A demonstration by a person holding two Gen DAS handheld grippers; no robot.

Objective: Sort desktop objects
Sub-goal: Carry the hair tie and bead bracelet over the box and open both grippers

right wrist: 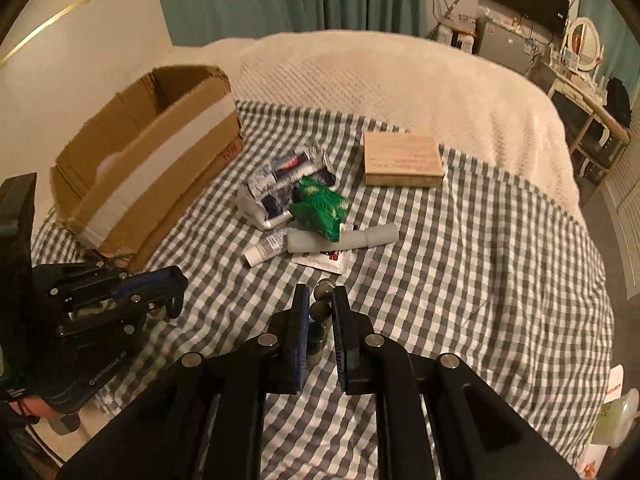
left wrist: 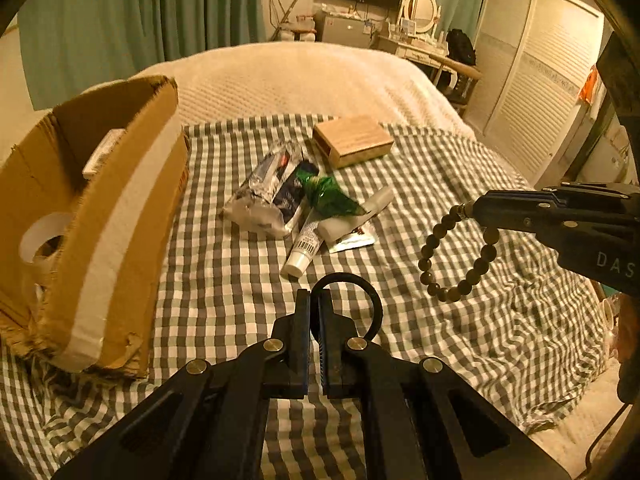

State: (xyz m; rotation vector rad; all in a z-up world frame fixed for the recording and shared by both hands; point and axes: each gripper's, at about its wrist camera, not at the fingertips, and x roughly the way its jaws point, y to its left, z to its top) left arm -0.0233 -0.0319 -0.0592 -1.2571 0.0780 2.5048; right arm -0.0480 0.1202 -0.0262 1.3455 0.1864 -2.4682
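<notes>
My left gripper [left wrist: 315, 300] is shut on a black ring [left wrist: 370, 300] and holds it above the checked cloth [left wrist: 460, 332]. My right gripper [right wrist: 321, 296] is shut on a dark bead bracelet [right wrist: 320, 310]; in the left wrist view the bracelet [left wrist: 460, 256] hangs from the right gripper [left wrist: 474, 207] above the cloth. An open cardboard box [left wrist: 100, 220] stands at the left, also in the right wrist view [right wrist: 160, 160]. A pile lies mid-cloth: silver packet [left wrist: 268, 192], green wrapper [left wrist: 328, 194], white tube [left wrist: 304, 248], grey roll [right wrist: 348, 238]. A wooden box [left wrist: 352, 140] lies behind.
A roll of tape [left wrist: 40, 248] and a small white box [left wrist: 102, 152] sit inside the cardboard box. The cloth lies on a cream bedspread [left wrist: 300, 76]. A wardrobe [left wrist: 532, 80] and dressing table [left wrist: 420, 28] stand at the far right.
</notes>
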